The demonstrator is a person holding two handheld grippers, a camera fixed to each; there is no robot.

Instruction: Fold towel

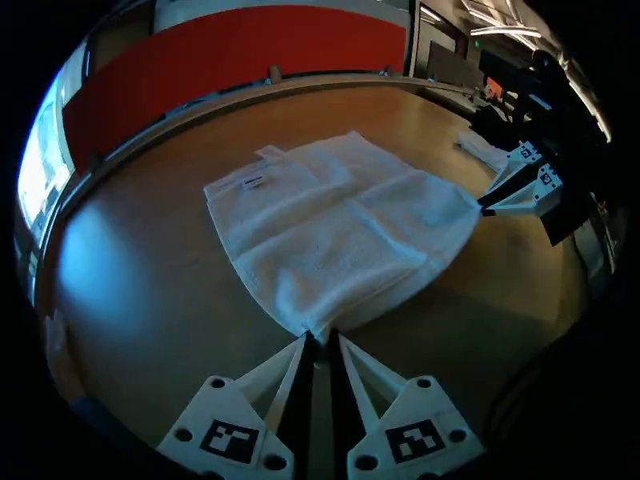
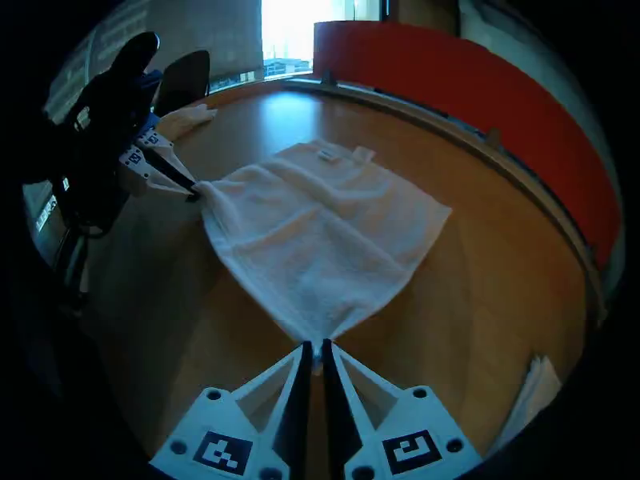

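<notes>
Towel (image 1: 336, 232), white terry cloth, spread mid brown wooden table (image 1: 144, 280), clear of edges; one corner clamped in left gripper (image 1: 322, 340), another corner clamped in right gripper (image 2: 314, 350).

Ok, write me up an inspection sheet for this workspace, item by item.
Surface: wooden table with a curved far edge.
Job's things: white towel spread mid-table, creased, label showing.
Clutter: second white cloth near the table's edge; white stack by the table's edge.
Grippers: left gripper and right gripper, each shut on a towel corner.
Cables: nothing seen.
Surroundings: red partition behind the table, bright window, dark chair.
</notes>
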